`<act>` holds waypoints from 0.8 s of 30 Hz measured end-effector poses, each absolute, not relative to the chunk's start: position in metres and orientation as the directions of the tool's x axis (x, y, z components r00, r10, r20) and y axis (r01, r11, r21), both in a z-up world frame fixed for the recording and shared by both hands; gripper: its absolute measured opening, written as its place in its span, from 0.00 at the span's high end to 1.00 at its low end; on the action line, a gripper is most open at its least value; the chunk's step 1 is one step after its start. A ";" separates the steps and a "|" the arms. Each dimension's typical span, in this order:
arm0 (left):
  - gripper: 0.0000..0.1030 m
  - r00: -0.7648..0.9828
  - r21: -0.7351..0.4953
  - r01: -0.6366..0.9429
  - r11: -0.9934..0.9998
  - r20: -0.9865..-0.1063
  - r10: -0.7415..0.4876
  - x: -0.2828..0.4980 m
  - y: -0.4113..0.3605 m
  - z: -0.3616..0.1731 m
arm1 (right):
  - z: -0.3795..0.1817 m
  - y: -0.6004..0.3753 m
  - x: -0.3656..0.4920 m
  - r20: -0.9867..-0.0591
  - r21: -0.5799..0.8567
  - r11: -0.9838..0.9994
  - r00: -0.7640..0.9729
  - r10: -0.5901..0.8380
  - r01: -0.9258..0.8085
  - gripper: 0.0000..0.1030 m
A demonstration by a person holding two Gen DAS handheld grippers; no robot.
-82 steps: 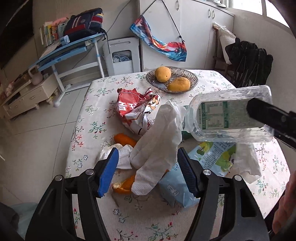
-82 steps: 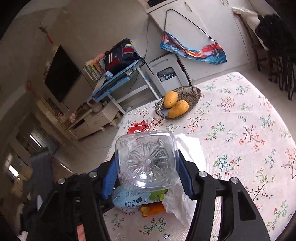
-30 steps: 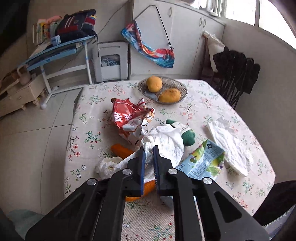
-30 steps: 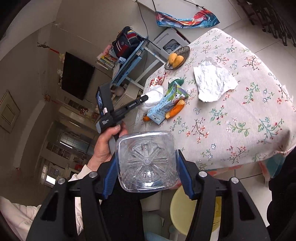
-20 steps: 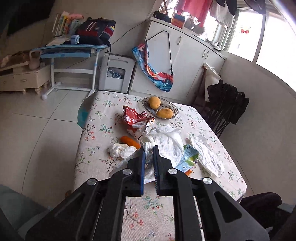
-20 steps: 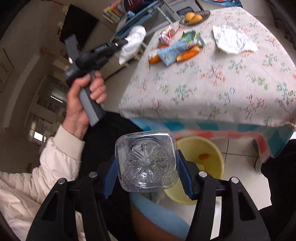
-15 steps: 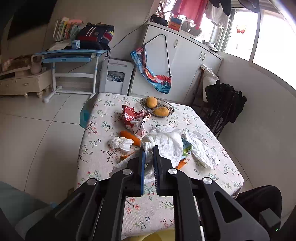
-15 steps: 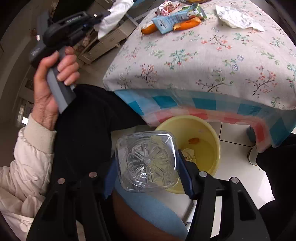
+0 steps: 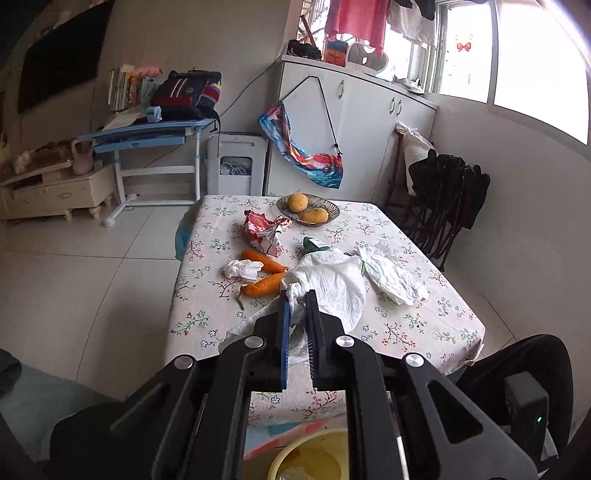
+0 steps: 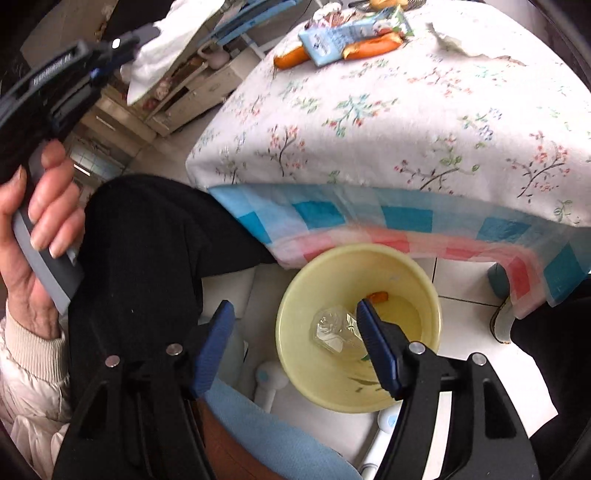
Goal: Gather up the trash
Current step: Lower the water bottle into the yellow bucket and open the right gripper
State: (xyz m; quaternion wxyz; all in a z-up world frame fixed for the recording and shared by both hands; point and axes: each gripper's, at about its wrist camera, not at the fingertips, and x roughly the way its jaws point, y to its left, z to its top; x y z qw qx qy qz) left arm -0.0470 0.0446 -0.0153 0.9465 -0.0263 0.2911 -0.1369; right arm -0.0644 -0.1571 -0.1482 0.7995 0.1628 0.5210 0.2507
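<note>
My left gripper is shut on a crumpled white paper towel, held in the air in front of the table; it also shows in the right wrist view. My right gripper is open and empty above a yellow bin on the floor by the table. A clear plastic bottle lies inside the bin with an orange scrap. On the table lie a red snack bag, two carrots, a white tissue wad, another paper towel and a juice carton.
A bowl with two mangoes stands at the table's far end. The person's dark-clothed legs are left of the bin. A blue desk, white cabinets and a chair with black clothing surround the table.
My right gripper opened and dropped the clear bottle into the yellow bin. My left gripper closed on the paper towel, lifted it and drew back from the table.
</note>
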 end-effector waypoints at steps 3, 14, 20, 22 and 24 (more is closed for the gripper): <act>0.91 0.798 -0.110 0.252 0.962 -0.538 -0.270 -0.057 0.041 -0.010 | -0.134 -0.172 -0.067 -0.706 0.505 0.838 0.460 0.539 -0.208 0.33; 0.91 0.778 -0.062 0.318 0.946 -0.553 -0.298 -0.095 0.020 0.000 | -0.100 -0.224 -0.075 -0.584 0.513 0.856 0.705 0.404 -0.065 0.28; 0.91 0.722 -0.054 0.363 0.930 -0.615 -0.317 -0.115 0.005 -0.017 | -0.090 -0.236 -0.082 -0.556 0.519 0.853 0.741 0.377 -0.044 0.28; 0.91 0.686 -0.059 0.387 0.920 -0.648 -0.330 -0.121 -0.002 -0.027 | -0.090 -0.237 -0.084 -0.550 0.520 0.853 0.749 0.369 -0.038 0.28; 0.91 0.655 -0.044 0.413 0.910 -0.679 -0.331 -0.128 -0.012 -0.039 | -0.090 -0.238 -0.085 -0.545 0.523 0.852 0.756 0.363 -0.032 0.28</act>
